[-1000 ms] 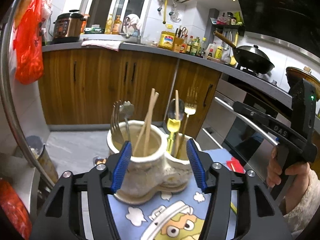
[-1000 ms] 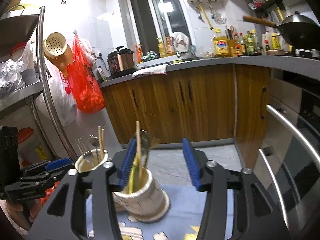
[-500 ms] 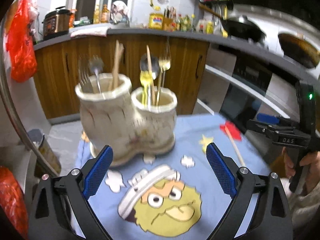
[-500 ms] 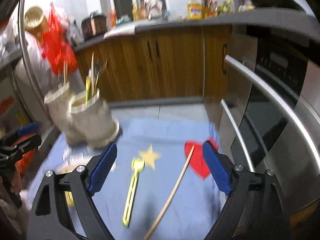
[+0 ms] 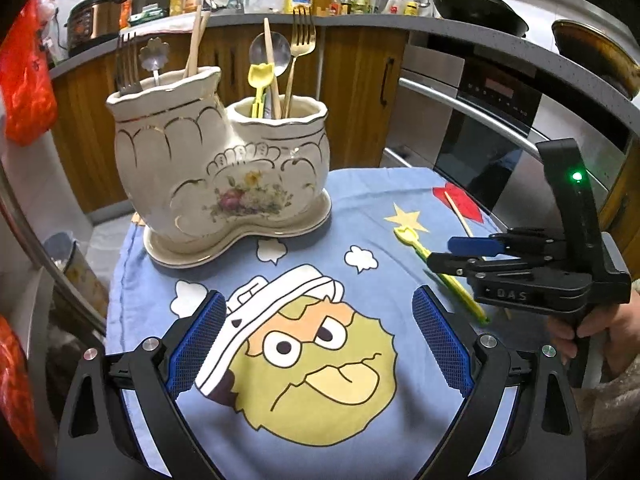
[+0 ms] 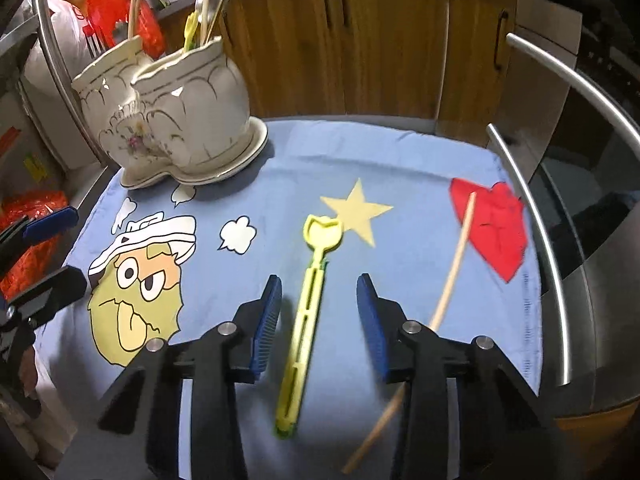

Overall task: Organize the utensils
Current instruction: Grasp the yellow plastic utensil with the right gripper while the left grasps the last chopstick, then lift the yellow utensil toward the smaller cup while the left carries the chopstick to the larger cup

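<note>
1. Kitchen cabinets and an oven stand behind a blue cartoon-print cloth (image 5: 360,208) covering the work surface.
2. At the left, a cream two-compartment ceramic holder (image 5: 224,176) stands upright with forks, spoons and chopsticks in it.
3. Nearer the camera, the left gripper (image 5: 320,340) hovers wide over the cartoon face, nothing between its pads.
4. Further right, a yellow plastic utensil (image 6: 310,300) lies flat; the right gripper (image 6: 318,312) straddles its handle, jaws just narrowed, pads apart from it.
5. A single wooden chopstick (image 6: 452,276) lies just beside, its near end partly hidden by the right finger.
</note>
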{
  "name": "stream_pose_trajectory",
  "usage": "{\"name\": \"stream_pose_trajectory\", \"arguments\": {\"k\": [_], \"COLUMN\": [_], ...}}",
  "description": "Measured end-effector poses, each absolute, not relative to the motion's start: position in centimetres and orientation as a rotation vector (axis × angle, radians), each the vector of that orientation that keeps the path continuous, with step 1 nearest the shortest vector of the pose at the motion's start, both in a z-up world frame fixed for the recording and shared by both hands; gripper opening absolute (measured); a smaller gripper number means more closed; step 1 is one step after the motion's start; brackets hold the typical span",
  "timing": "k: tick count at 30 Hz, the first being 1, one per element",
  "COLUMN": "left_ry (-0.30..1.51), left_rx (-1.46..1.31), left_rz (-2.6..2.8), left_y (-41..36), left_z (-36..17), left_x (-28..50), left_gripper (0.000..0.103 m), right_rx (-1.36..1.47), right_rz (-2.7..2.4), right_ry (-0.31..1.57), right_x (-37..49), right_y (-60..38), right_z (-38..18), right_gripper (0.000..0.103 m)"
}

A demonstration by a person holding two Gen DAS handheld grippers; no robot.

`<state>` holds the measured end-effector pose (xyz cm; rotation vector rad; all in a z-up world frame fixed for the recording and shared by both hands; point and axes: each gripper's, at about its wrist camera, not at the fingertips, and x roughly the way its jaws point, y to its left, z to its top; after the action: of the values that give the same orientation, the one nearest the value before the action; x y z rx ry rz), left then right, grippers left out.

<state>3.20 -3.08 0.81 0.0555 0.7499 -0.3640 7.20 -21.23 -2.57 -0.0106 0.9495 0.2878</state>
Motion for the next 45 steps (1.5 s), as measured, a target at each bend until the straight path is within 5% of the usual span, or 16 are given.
{"name": "stream_pose_trajectory", "arguments": {"k": [8, 25, 28, 36, 45], "left_ry": [0.776, 0.904, 0.913, 0.961, 0.961], "left_rx": [0.046, 0.076, 0.105, 0.163, 0.214], "left_rz": [-0.367, -0.525, -0.551, -0.576, -0.540], "left_y": [-3.4, -14.8, -17.1, -22.0, -23.9], "left_z": [0.4, -1.8, -2.2, -3.2, -3.7], "left_x": [3.7, 6.2, 6.2, 7.1, 8.2], "left_gripper": [0.094, 0.091, 0.082, 0.035, 0.008], "right_rx": [-0.064, 0.156, 0.177, 0.207, 0.209], "right_rz": [0.279, 0.163, 0.148, 0.139, 0.145], "right_ry": [0.955, 0.743, 0.736, 0.745, 0.747], "right_x": [7.6, 4.1, 3.5, 2.6, 2.3], "right_y": [-20.2, -32.2, -33.9, -35.0, -35.0], "right_z": [-3.4, 3.1, 3.1, 1.9, 1.7], "right_gripper": [0.010, 0.010, 0.010, 0.010, 0.010]}}
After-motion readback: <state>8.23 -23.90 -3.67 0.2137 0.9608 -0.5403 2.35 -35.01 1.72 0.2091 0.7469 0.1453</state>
